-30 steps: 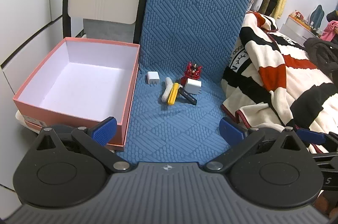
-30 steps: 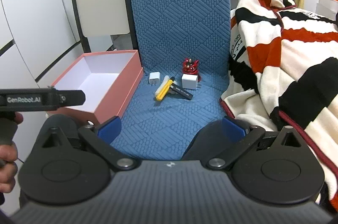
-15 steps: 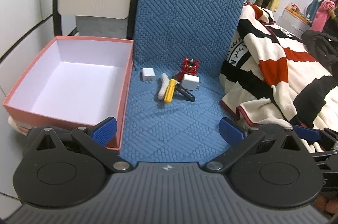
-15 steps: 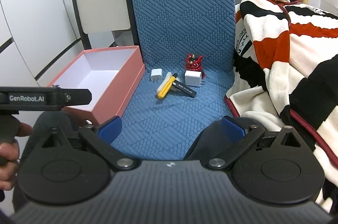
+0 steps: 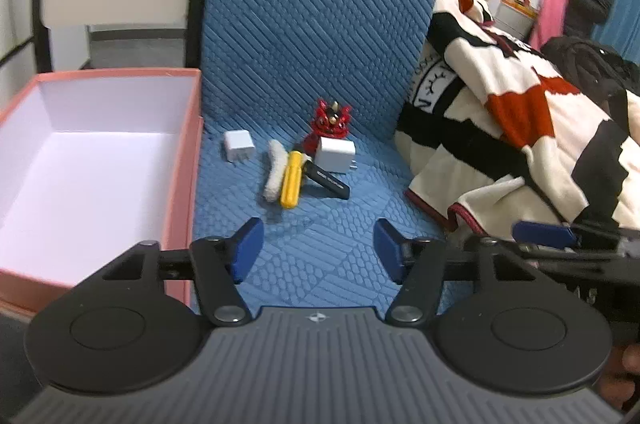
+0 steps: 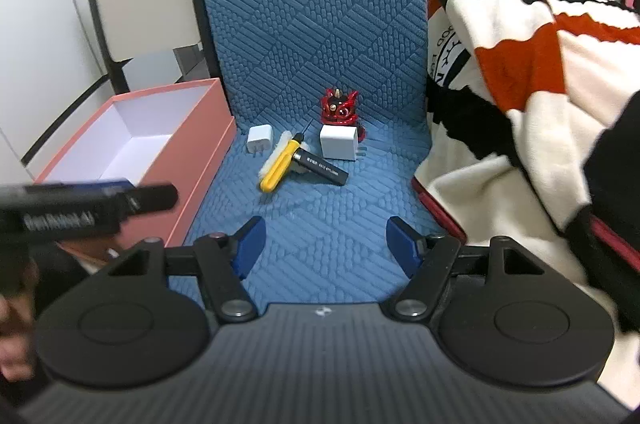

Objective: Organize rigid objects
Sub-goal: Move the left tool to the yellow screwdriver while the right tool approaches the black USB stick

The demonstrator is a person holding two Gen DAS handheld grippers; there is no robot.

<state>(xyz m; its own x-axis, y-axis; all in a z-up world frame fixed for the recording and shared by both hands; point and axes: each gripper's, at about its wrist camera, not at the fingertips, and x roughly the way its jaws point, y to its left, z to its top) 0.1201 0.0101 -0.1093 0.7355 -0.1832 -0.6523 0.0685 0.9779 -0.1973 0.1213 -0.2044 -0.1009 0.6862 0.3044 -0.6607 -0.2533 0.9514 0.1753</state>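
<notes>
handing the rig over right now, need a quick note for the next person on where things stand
Left tool: open, holding nothing, over the near part of the blue mat.
Right tool: open, holding nothing, also short of the items.
Pink box: left of the mat, nothing visible inside.
On the mat, in a loose cluster: small white charger, white fuzzy stick, yellow screwdriver, black stick, larger white charger, red toy behind it.
Done: nothing boxed.
Left: presumably move all six into the box, nearest items first.
</notes>
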